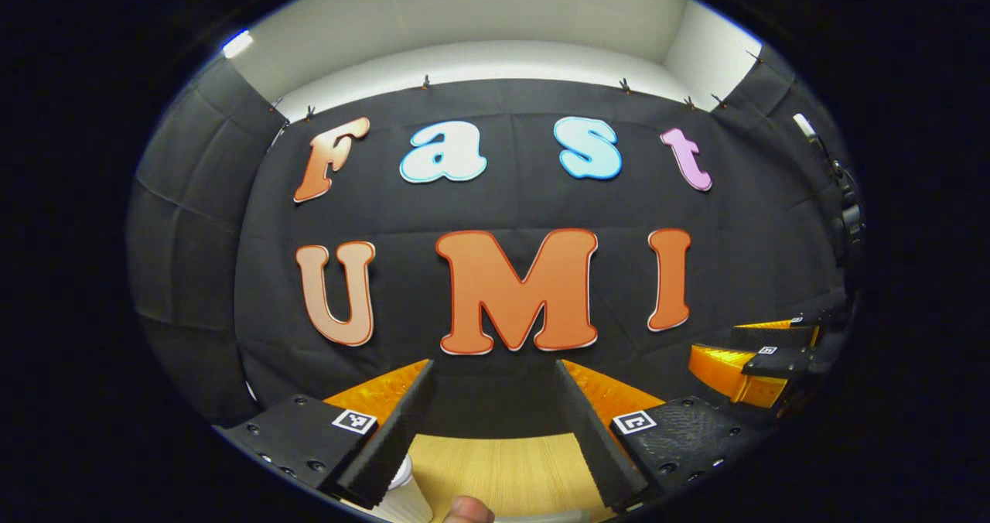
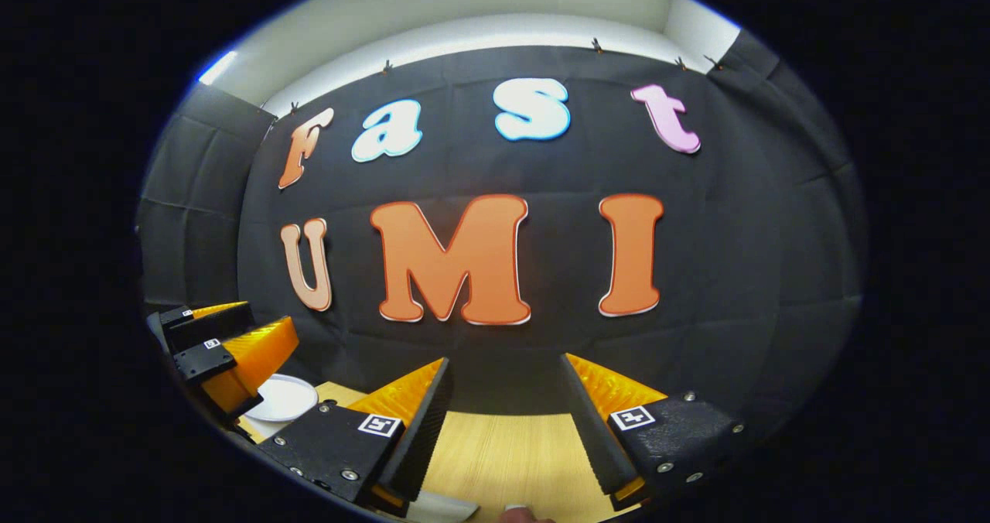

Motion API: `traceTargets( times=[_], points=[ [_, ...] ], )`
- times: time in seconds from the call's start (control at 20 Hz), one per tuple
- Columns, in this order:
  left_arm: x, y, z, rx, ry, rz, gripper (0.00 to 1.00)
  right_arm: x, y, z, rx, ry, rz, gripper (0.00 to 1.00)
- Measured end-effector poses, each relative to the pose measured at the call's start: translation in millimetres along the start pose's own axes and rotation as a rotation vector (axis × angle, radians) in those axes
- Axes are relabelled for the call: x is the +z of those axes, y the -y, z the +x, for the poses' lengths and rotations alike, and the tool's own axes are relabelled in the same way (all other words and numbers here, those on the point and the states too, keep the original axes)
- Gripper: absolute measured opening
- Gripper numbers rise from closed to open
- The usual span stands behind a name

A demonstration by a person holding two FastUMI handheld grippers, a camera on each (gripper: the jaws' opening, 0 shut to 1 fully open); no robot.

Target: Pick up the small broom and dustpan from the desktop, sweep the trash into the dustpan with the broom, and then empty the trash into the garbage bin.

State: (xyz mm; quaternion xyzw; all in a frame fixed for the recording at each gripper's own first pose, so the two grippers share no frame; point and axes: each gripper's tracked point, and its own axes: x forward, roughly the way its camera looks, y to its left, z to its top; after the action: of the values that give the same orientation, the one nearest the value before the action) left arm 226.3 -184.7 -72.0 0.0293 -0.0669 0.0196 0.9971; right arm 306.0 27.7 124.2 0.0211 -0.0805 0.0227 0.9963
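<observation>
My left gripper is open above the near part of the wooden desktop, with nothing between its fingers. A white, cup-like object pokes up just beside its left finger; I cannot tell what it is. My right gripper is open too, held level over the same desktop, its fingers bare. A pale object lies at the bottom edge under its left finger. Each gripper shows in the other's view: the right gripper at far right, the left gripper at far left.
A white round plate-like thing sits on the desktop beneath the left gripper. A fingertip shows at the bottom edge of the left gripper view, and another fingertip in the right gripper view. The black cloth wall stands close behind the desk.
</observation>
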Motion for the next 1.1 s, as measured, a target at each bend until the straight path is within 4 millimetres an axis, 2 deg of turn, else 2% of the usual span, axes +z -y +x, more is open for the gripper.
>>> traceTargets(
  times=[0.05, 0.1, 0.15, 0.3, 0.45, 0.5, 0.6, 0.75, 1.1],
  points=[
    [-2, 1, 1, 0.003, 0.004, -0.015, 0.94, 4, -2, -2, 0.003, 0.023, -0.016, 0.83],
    [-7, 2, 0, 0.006, -0.015, -0.024, 0.94, 3, -7, -3, 0.004, 0.031, -0.037, 0.95],
    [-13, 3, 0, 0.013, -0.043, -0.033, 0.94, 1, -12, -5, 0.009, 0.035, -0.050, 0.87],
    [-47, 6, -2, 0.035, -0.144, -0.086, 0.96, -19, -29, -3, 0.021, 0.014, -0.063, 0.94],
    [-81, 4, -8, 0.051, -0.222, -0.124, 0.98, -43, -36, -4, 0.036, -0.031, -0.065, 0.94],
    [-89, 2, -10, 0.054, -0.237, -0.110, 0.97, -45, -37, -4, 0.040, -0.035, -0.063, 0.94],
    [-94, 0, -11, 0.051, -0.255, -0.097, 0.99, -46, -38, -4, 0.039, -0.031, -0.060, 0.94],
    [-96, 10, -11, 0.019, -0.250, -0.102, 0.99, -47, -38, 0, 0.025, -0.027, -0.042, 0.94],
    [-99, 15, -10, 0.007, -0.264, -0.105, 0.98, -60, -30, 2, 0.002, -0.068, -0.025, 0.94]
  ],
)
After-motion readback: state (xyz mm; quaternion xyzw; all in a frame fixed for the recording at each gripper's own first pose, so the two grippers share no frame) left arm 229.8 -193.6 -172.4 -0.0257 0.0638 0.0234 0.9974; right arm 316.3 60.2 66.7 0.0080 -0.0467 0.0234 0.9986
